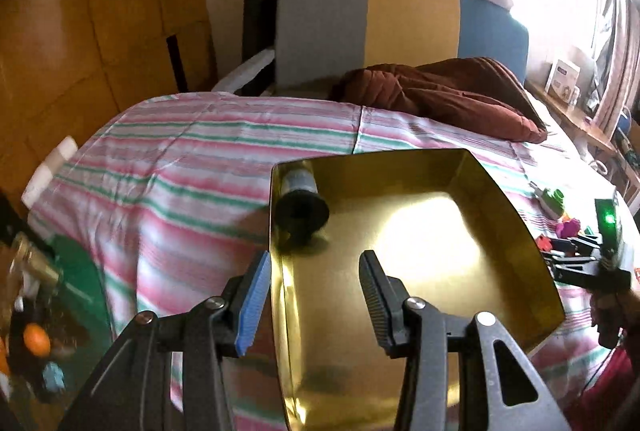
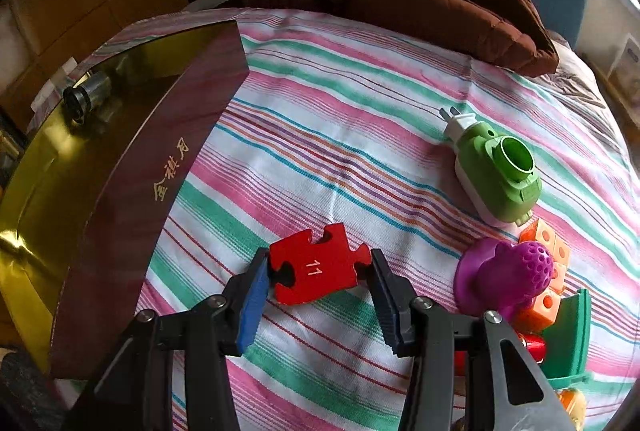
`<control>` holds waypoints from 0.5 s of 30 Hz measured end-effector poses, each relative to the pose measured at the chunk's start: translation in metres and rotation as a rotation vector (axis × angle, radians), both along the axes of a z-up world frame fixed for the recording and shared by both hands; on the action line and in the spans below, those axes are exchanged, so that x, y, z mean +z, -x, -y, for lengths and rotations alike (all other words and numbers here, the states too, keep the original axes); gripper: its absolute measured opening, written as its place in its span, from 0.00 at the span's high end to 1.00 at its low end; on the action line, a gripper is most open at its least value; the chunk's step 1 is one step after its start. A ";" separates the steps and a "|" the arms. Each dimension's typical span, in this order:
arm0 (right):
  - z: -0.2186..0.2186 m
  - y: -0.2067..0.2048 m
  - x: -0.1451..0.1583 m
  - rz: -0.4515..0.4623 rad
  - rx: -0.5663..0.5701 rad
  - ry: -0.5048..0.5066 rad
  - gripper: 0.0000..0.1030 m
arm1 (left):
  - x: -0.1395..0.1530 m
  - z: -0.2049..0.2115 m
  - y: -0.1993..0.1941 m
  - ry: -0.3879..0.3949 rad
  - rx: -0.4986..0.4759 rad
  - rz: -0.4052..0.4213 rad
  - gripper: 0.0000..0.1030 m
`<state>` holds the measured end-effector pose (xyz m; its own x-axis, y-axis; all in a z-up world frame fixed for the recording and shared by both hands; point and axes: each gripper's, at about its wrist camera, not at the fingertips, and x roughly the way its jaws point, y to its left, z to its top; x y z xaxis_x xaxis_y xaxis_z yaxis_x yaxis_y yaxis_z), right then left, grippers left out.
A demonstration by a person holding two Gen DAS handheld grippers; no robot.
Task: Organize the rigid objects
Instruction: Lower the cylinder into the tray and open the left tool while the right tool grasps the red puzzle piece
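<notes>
A box (image 1: pixel 420 231) with a gold lining and a maroon outer wall (image 2: pixel 160 191) lies on the striped bedsheet. A small dark cylinder (image 1: pixel 300 203) rests in its far left corner, also seen as the cylinder (image 2: pixel 86 95) in the right wrist view. My left gripper (image 1: pixel 316 271) is open and straddles the box's left wall, one finger outside and one inside, pressing on nothing. My right gripper (image 2: pixel 320 267) is shut on a red puzzle piece (image 2: pixel 316 267) marked 11, low over the sheet. In the left wrist view it shows as the right gripper (image 1: pixel 560 251) beyond the box.
To the right lie a green plug-in device (image 2: pixel 496 175), a purple toy (image 2: pixel 504 279), orange cubes (image 2: pixel 548 271) and a green tray (image 2: pixel 572 335). A brown cushion (image 1: pixel 440 95) lies at the bed's head. Clutter (image 1: pixel 36 343) sits off the bed's left edge.
</notes>
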<state>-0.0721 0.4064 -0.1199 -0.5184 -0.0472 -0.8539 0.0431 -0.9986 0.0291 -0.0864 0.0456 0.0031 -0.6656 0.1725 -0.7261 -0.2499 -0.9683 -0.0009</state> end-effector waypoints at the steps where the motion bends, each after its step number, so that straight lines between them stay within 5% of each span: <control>1: -0.001 0.001 0.000 0.000 -0.001 -0.002 0.52 | 0.000 0.003 -0.007 -0.010 0.016 -0.003 0.56; 15: 0.016 0.004 0.012 0.043 -0.104 -0.108 0.54 | 0.002 0.009 -0.040 -0.022 -0.013 -0.023 0.56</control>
<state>-0.0764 0.3904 -0.1084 -0.4786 0.0980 -0.8726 -0.0592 -0.9951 -0.0793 -0.0465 0.0366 0.0049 -0.6799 0.1971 -0.7064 -0.2630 -0.9647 -0.0160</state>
